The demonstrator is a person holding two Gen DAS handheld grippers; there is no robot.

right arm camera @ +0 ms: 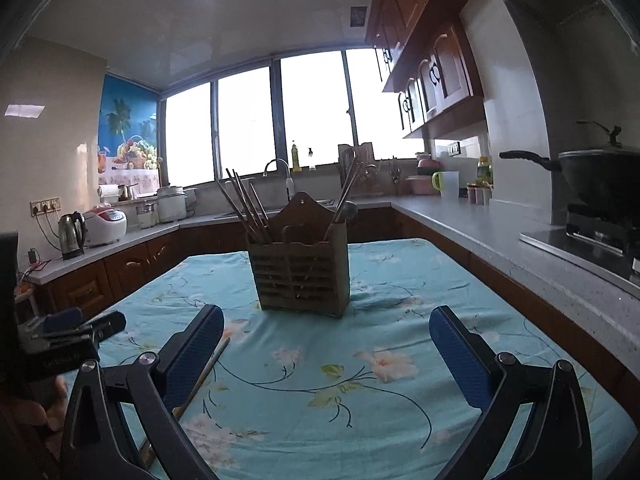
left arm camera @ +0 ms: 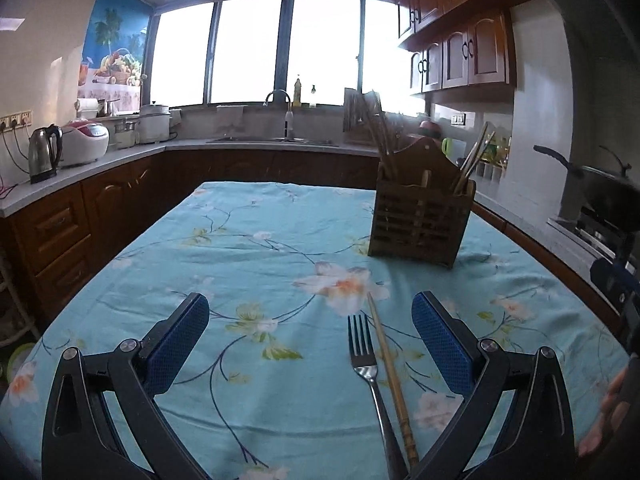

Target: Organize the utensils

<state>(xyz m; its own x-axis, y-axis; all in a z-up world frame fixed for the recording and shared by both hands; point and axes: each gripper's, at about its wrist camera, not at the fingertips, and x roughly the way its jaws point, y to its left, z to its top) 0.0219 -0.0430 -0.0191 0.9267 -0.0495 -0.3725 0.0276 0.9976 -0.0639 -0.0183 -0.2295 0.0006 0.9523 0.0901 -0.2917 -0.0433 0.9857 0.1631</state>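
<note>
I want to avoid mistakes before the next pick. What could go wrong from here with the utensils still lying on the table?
1. The fork and the chopstick lie side by side, almost touching, so the open left gripper may pinch both or push one away.
2. Both lie flat on the loose floral tablecloth; the pads may catch the cloth.
3. The wooden utensil holder already holds chopsticks leaning outward, which an incoming utensil could hit.

Blown-out window [left arm camera: 256,50] backlights the dim kitchen; fisheye-bent edges.
</note>
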